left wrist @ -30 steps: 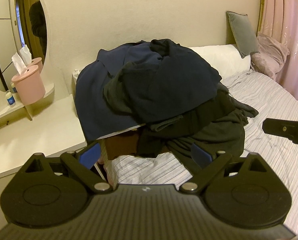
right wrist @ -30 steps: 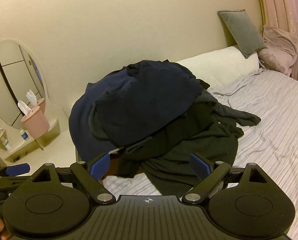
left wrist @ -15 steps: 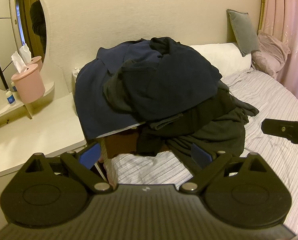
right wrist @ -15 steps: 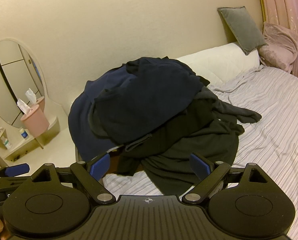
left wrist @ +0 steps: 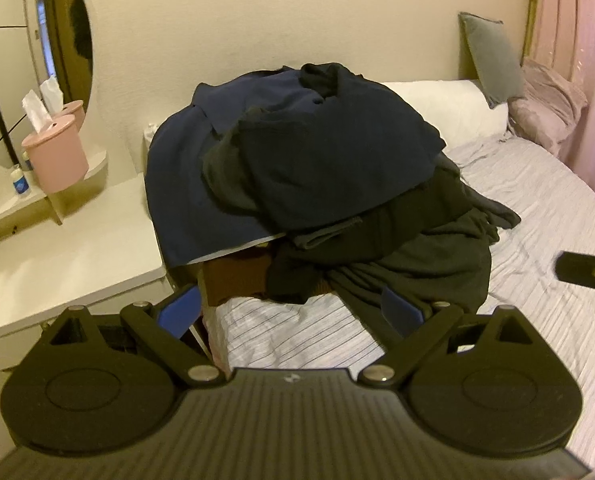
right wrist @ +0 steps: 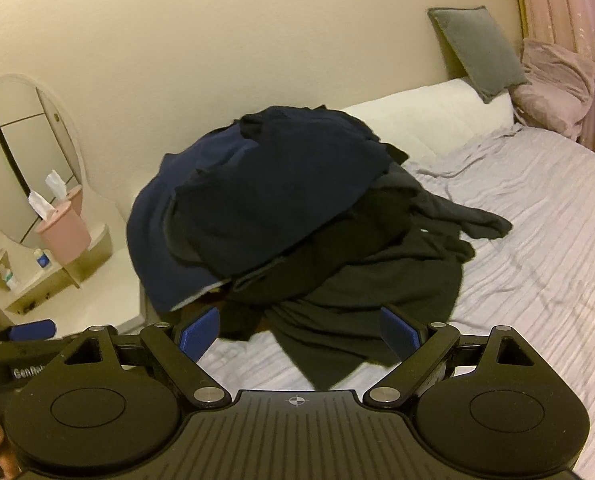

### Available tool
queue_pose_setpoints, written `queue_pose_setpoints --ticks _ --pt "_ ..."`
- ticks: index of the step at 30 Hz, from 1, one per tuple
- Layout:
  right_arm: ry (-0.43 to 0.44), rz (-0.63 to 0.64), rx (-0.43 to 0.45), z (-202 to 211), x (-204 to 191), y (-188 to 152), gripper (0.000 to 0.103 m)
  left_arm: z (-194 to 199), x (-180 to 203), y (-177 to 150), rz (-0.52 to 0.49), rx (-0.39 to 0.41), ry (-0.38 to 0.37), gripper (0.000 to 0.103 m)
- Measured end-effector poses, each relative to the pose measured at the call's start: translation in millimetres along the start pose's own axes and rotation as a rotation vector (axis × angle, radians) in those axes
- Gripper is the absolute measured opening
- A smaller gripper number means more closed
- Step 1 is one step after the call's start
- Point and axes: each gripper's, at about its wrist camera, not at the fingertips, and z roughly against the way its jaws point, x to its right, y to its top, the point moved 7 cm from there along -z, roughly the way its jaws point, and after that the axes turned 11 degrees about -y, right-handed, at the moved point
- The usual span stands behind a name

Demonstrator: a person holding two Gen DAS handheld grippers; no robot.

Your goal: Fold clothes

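Far left: oval mirror [left wrist: 33,52] on a white vanity table [left wrist: 57,256], pink tissue box [left wrist: 55,154] on its shelf with white tissue sticking up, small bottle [left wrist: 19,184] just beside it on the left. In the right wrist view the same mirror [right wrist: 25,160], pink tissue box [right wrist: 63,236] and a couple of small bottles sit far left.

Centre: pile of clothes [left wrist: 317,196] heaped on the near-left corner of the bed [left wrist: 537,240], just beside the vanity. Navy blue garment [left wrist: 177,184] drapes the left side of the pile, a darker navy piece [left wrist: 337,160] on top, black items [left wrist: 417,256] spilling low to the right, a brown piece [left wrist: 237,280] poking out underneath at the left bottom. Right wrist view: same pile [right wrist: 297,216], black fabric [right wrist: 361,300] trailing nearest the camera onto the striped sheet [right wrist: 537,264].

Left gripper [left wrist: 289,312]: jaws spread wide, blue pads apart, nothing between them, hovering near the pile's front edge, not touching cloth. Right gripper [right wrist: 299,330]: also released, pads wide apart, empty, just short of the black fabric. The left gripper's blue tip [right wrist: 31,330] shows at the far left edge of the right view; a black piece of the right gripper [left wrist: 587,274] shows at the right edge of the left view.

Right: white bolster [left wrist: 445,112] along the wall, grey cushion [left wrist: 489,64] leaning upright, pink crumpled bedding [left wrist: 545,108], pink curtain [left wrist: 581,60] far right.
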Motion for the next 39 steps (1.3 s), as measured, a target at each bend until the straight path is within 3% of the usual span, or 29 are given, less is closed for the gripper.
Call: queue_pose_setpoints --ticks 5,11,18,21,25,28,32,39 --pt "-0.011 -0.039 -0.008 -2.3 44.7 2.3 0.089 2.0 11.3 2.1 -0.014 -0.005 0.032 0.095" --pt "0.047 -0.056 0.02 -5.9 63.3 16.1 0.089 -1.5 18.5 10.7 -0.057 -0.026 0.035 0.099" --pt "0.074 -0.092 0.028 -43.7 59.4 39.9 0.089 -54.7 9.3 54.5 -0.211 -0.022 0.01 0.1" --pt "0.079 -0.075 0.036 -74.7 51.4 57.3 0.089 -99.5 11.4 83.6 -0.355 -0.01 -0.024 0.1" --pt "0.059 -0.072 0.044 -133.1 47.8 90.9 0.089 -168.6 14.8 130.5 -0.468 0.015 -0.118 0.1" --pt "0.037 -0.097 0.035 -191.2 53.0 125.1 0.089 -216.5 16.3 164.6 -0.503 0.035 -0.197 0.1" --pt "0.054 -0.159 0.006 -260.5 63.6 166.5 0.089 -274.3 14.5 194.7 -0.553 0.036 -0.248 0.099" --pt "0.088 -0.227 -0.045 -359.9 65.2 201.5 0.089 -337.6 17.1 208.3 -0.61 -0.024 -0.354 0.094"
